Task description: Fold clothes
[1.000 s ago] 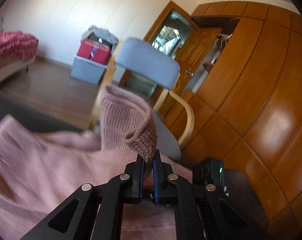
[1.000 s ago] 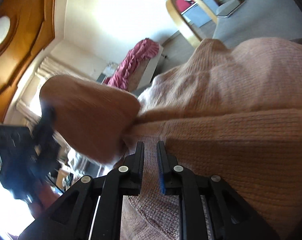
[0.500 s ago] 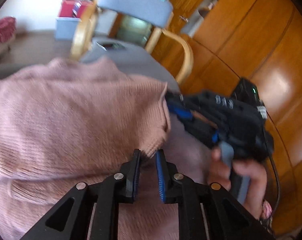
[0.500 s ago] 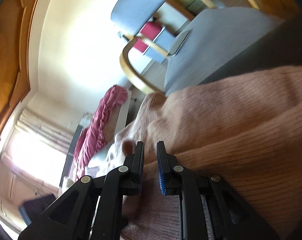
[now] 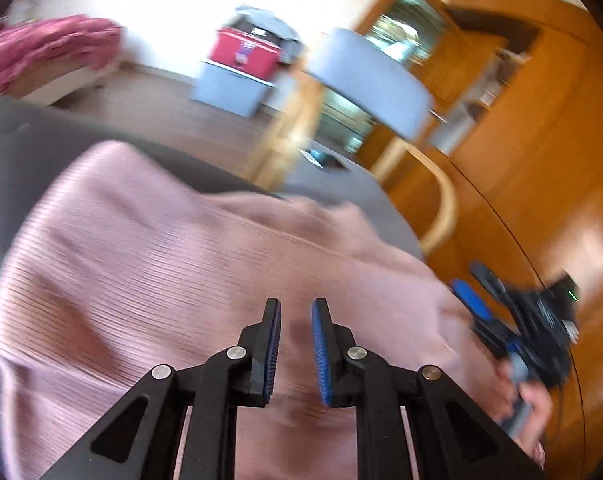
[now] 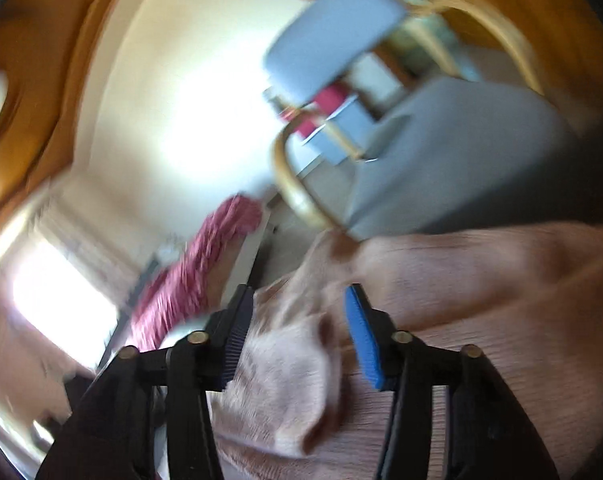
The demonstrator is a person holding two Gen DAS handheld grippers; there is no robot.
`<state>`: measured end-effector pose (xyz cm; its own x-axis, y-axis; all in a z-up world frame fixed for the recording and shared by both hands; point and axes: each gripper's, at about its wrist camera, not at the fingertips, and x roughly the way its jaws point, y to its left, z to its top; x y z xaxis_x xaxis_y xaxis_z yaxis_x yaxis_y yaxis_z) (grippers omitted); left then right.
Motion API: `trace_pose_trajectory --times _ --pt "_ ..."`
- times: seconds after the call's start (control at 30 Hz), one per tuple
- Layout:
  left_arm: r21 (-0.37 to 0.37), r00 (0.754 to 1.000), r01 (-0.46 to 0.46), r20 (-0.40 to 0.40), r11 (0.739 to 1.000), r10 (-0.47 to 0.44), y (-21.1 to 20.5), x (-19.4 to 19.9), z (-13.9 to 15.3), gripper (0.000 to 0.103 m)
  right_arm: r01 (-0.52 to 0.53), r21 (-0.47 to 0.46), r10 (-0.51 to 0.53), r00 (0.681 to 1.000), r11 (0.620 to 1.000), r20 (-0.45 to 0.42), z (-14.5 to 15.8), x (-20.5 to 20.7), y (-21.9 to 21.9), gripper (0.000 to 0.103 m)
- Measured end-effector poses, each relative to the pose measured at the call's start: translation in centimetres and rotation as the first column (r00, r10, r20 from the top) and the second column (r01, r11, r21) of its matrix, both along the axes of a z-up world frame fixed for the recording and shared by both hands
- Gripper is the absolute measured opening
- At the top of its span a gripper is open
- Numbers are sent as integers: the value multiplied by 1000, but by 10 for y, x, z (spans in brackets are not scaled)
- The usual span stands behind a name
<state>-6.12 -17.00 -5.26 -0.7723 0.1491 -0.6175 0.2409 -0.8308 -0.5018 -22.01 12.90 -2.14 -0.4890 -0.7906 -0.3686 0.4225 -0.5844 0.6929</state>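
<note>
Now my left gripper (image 5: 296, 322) hangs narrowly parted over the pink sweater (image 5: 149, 264); my right gripper (image 6: 299, 312) is opening around a fold.

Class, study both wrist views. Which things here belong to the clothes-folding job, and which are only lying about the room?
Part of the job:
pink knit sweater
left gripper, fingers apart, nothing between them
right gripper, jaws opening, a sweater fold between its fingers

Just lying about:
grey-cushioned wooden chair
red box on a grey crate
pink bedspread
</note>
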Motion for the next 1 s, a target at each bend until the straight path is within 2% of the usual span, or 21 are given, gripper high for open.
trace_pose_trajectory --times 0.03,0.13,0.17,0.2,0.23,0.27,0.3,0.33,0.4,0.43,0.53,0.63,0.73,0.8,0.83,0.9,0.93,1.0 --pt "-5 1000 -23 6 1000 23 -8 1 -2 15 -46 24 47 999 999 -18 2 3 -10 21" --pt "-32 996 -86 7 996 87 -30 5 -14 15 -149 106 150 989 983 -2 -3 9 -39 20" --pt "-46 995 -103 4 994 103 -36 7 -20 15 -150 172 150 989 974 13 -7 8 -45 20" --pt "-34 993 -116 12 993 116 -42 7 -27 15 -117 285 114 993 952 27 -13 8 -50 20" --pt "30 992 -127 10 991 127 -51 8 -35 14 -93 372 83 996 923 44 -20 7 -53 9" --pt "117 989 -148 -13 982 150 -64 13 -41 14 -99 375 73 994 922 81 -27 2 -51 9" --pt "177 980 -187 -26 966 195 -78 22 -44 14 -100 336 68 992 936 104 -30 -1 -45 5" --pt "209 972 -221 -28 953 232 -87 28 -46 13 -100 297 64 990 950 127 -33 -4 -39 0" --pt "261 960 -260 -31 930 277 -101 38 -49 11 -98 266 61 988 959 145 -37 -7 -36 0" --pt "260 957 -271 -29 927 288 -103 40 -47 11 -98 266 61 988 959 144 -37 -8 -37 0" --pt "148 964 -260 -24 954 266 -90 35 -30 13 -97 287 61 989 953 133 -37 -6 -41 0" --pt "63 982 -176 -58 982 180 -72 9 -12 15 -100 274 64 988 957 140 -39 -3 -37 0" --pt "-30 992 -104 -73 994 101 -57 -17 4 15 -102 270 65 988 958 141 -42 -9 -36 0" --pt "-123 992 -123 4 985 124 -62 -36 0 15 -104 264 67 987 959 144 -43 -9 -35 0" --pt "-142 988 -145 39 979 152 -71 -42 -7 15 -105 260 68 987 960 145 -43 -9 -35 0" --pt "-119 974 -203 78 972 213 -99 -46 -23 14 -107 258 70 987 960 147 -40 -5 -36 0" --pt "-96 965 -238 86 966 247 -114 -44 -29 8 -108 257 71 986 960 148 -38 -4 -37 0" --pt "-17 944 -322 74 946 323 -144 -30 -36 6 -111 259 74 986 960 147 -37 -5 -38 0"
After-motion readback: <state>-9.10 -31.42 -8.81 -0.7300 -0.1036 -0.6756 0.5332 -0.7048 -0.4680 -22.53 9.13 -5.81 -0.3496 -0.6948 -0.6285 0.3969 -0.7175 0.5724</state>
